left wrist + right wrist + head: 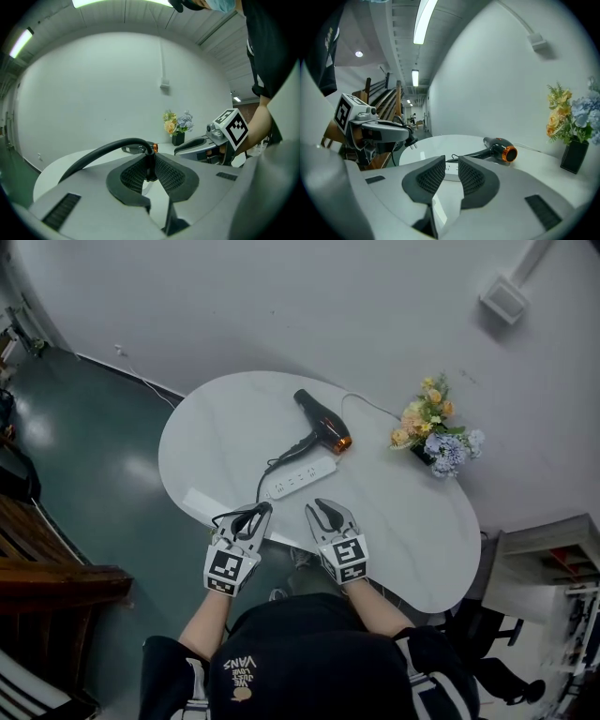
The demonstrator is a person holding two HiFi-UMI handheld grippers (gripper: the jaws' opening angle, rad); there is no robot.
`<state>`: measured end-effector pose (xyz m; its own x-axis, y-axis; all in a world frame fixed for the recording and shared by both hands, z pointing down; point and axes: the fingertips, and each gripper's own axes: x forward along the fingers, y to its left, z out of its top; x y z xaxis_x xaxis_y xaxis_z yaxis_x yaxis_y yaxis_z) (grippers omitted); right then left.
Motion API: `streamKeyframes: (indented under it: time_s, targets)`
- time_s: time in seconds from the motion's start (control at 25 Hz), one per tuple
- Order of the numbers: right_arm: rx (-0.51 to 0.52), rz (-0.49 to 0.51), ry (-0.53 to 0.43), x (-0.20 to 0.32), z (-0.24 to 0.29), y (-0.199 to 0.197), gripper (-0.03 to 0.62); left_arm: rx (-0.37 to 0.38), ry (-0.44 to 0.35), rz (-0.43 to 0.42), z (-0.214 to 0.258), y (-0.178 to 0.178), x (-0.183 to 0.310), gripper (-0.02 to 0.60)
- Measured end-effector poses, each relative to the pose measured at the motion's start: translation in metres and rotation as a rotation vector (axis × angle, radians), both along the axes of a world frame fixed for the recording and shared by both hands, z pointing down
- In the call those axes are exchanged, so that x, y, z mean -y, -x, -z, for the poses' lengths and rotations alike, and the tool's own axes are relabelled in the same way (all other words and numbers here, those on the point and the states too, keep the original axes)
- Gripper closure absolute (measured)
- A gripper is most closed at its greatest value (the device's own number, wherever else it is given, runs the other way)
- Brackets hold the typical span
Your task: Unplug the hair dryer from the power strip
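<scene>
The black hair dryer (323,430) with an orange nozzle ring lies on the white oval table (216,427), beyond the white power strip (300,480). Its black cord (265,472) runs to my left gripper (257,514), which is shut on the cord just behind the plug. In the right gripper view the plug (411,143) hangs from the left gripper (401,133) with its prongs bare, clear of the strip. The left gripper view shows the cord (108,151) pinched between the pads. My right gripper (328,512) hovers beside it over the table's near edge, jaws slightly apart and empty (451,165).
A vase of yellow and blue flowers (436,434) stands at the table's far right. The strip's white lead (370,406) runs toward the wall. Dark floor lies to the left, with wooden furniture (47,568) there and a black chair (497,673) at the lower right.
</scene>
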<state>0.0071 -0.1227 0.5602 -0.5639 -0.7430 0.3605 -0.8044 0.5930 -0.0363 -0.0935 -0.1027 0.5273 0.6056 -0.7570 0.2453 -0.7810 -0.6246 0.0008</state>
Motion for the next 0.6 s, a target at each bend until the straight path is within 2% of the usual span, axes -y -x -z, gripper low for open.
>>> streamKeyframes:
  time_s: [0.24, 0.6]
  targets:
    - [0.046, -0.015, -0.037, -0.038, 0.028, 0.0, 0.497, -0.036, -0.02, 0.016, 0.017, 0.007, -0.03, 0.517]
    - [0.078, -0.054, -0.064, -0.087, 0.047, -0.008, 0.502, -0.034, -0.023, 0.001, 0.023, 0.009, -0.078, 0.517]
